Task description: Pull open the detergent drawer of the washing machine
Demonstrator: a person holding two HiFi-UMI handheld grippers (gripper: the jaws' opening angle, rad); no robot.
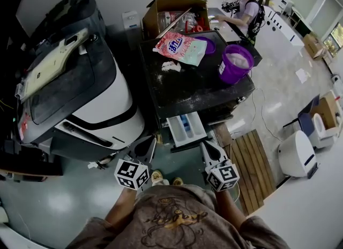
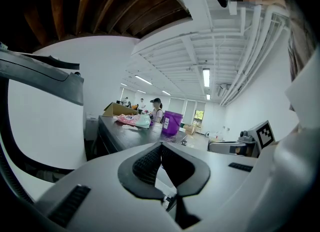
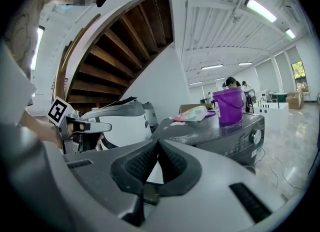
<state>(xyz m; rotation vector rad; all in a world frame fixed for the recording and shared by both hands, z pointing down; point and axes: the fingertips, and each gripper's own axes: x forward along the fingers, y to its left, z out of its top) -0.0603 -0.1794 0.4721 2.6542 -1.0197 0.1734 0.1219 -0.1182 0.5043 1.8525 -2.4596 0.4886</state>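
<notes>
— While the person holds both grippers low in front of the washer, where is the drawer?

— It sticks out of the washer's front, already open and reaching toward the person. It is white with a blue compartment inside. In the head view it lies at 6 o'clock from the washer's dark top.

— And the left gripper?

— At 7 o'clock from the drawer, near it but apart. Its own view shows the two jaws pressed together with nothing between them.

— The right gripper?

— At 5 o'clock from the drawer, just beside its front corner. I cannot tell whether it touches. Its jaws meet too, and they are empty.

— What stands on the washer?

— A purple bucket sits at 3 o'clock on the top, upright. A pink and green bag lies flat at 11 o'clock, with a patch of white powder just beside it. A cardboard box stands at 12 o'clock, behind the bag.

— And around it?

— A big white and black machine fills the 9 o'clock side. A wooden pallet lies on the floor at 5 o'clock. A person stands well off at 1 o'clock.
</notes>
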